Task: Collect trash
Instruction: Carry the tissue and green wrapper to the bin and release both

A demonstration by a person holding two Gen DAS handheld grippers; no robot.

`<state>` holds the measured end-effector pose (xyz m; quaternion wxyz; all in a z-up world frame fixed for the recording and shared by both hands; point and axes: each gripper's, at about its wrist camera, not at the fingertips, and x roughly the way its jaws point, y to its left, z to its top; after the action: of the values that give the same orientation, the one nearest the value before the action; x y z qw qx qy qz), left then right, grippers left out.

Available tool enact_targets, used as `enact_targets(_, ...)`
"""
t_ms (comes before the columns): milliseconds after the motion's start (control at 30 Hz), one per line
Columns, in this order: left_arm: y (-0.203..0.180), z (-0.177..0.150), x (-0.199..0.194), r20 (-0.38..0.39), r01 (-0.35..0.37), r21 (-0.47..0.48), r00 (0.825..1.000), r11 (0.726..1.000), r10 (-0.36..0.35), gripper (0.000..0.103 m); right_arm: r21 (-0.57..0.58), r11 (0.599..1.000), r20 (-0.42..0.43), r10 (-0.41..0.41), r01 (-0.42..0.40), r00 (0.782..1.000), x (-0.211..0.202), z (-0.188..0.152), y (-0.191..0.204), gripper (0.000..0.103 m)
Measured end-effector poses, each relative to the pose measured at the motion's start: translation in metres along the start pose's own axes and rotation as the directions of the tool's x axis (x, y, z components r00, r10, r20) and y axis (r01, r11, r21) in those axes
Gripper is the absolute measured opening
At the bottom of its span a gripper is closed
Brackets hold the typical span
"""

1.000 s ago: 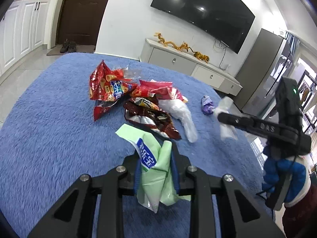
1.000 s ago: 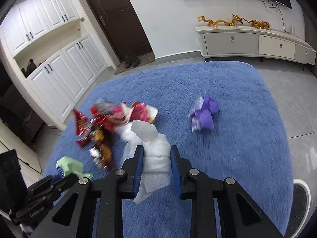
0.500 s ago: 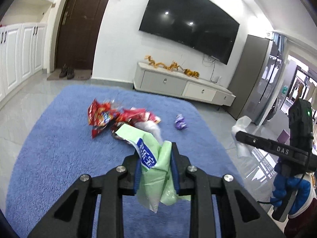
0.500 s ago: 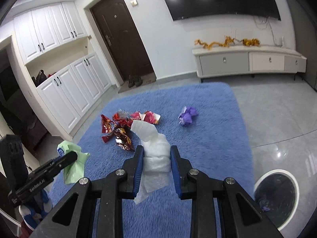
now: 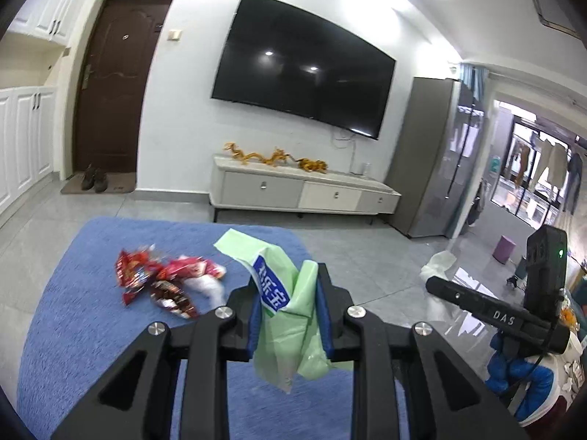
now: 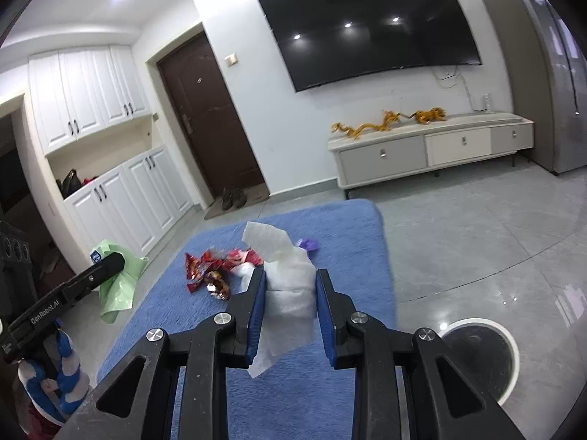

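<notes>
From the left wrist, the left gripper [image 5: 288, 302] is clamped on a crumpled green wrapper [image 5: 290, 333], held above the blue rug [image 5: 73, 330] — red snack wrappers [image 5: 157, 280] lie on it (blurred, so their number is unclear).

From the right wrist, the right gripper [image 6: 288, 310] pinches a white tissue [image 6: 288, 286]. The bin [image 6: 477, 355] sits just right, seemingly holding little. Carrying looks under way; next, swing both loads over the bin and let go.
</notes>
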<state>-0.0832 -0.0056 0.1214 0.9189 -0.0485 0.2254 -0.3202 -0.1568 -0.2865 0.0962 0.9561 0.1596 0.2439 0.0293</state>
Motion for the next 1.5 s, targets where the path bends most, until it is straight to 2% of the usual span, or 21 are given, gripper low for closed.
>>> enact_targets(267, -0.057, 0.017, 0.031, -0.038, 0.06, 0.07, 0.998, 0.996, -0.058, 0.024, 0.067, 0.995, 0.036, -0.081, 0.078, 0.996, -0.022, -0.007, -0.047, 0.025)
enact_targets(433, -0.094, 0.014, 0.075, -0.124, 0.107, 0.113, 0.988, 0.988, -0.092, 0.024, 0.13, 0.979, 0.035, -0.163, 0.158, 0.986, -0.025, -0.015, -0.089, 0.025)
enact_targets(533, -0.117, 0.005, 0.109, -0.2, 0.141, 0.138, 0.973, 0.98, -0.111, 0.024, 0.186, 0.959, 0.016, -0.22, 0.214, 0.975, -0.023, -0.025, -0.119, 0.025)
enact_targets(700, -0.157, -0.016, 0.175, -0.328, 0.199, 0.181, 0.936, 0.963, -0.132, 0.024, 0.277, 0.914, -0.052, -0.295, 0.297, 0.954, -0.014, -0.051, -0.174, 0.025)
enact_targets(967, -0.208, -0.065, 0.28, -0.508, 0.269, 0.194, 0.85, 0.943, -0.138, 0.026, 0.366, 0.844, -0.168, -0.354, 0.391, 0.92, 0.0, -0.079, -0.241, 0.027)
enact_targets(1267, -0.237, -0.101, 0.356, -0.607, 0.302, 0.163, 0.781, 0.939, -0.146, 0.032, 0.402, 0.806, -0.291, -0.338, 0.435, 0.895, 0.032, -0.1, -0.285, 0.028)
enact_targets(1300, -0.239, -0.103, 0.363, -0.618, 0.307, 0.153, 0.771, 0.939, -0.152, 0.033, 0.404, 0.802, -0.305, -0.336, 0.44, 0.891, 0.036, -0.103, -0.289, 0.03)
enact_targets(1367, -0.243, -0.108, 0.376, -0.636, 0.317, 0.135, 0.754, 0.939, -0.163, 0.037, 0.406, 0.795, -0.321, -0.337, 0.451, 0.885, 0.039, -0.107, -0.292, 0.041)
enact_targets(1433, -0.244, -0.111, 0.381, -0.648, 0.326, 0.118, 0.741, 0.938, -0.176, 0.047, 0.409, 0.789, -0.332, -0.338, 0.458, 0.88, 0.041, -0.11, -0.297, 0.044)
enact_targets(1500, -0.243, -0.115, 0.386, -0.655, 0.334, 0.109, 0.733, 0.936, -0.184, 0.048, 0.413, 0.782, -0.346, -0.34, 0.468, 0.874, 0.043, -0.112, -0.302, 0.045)
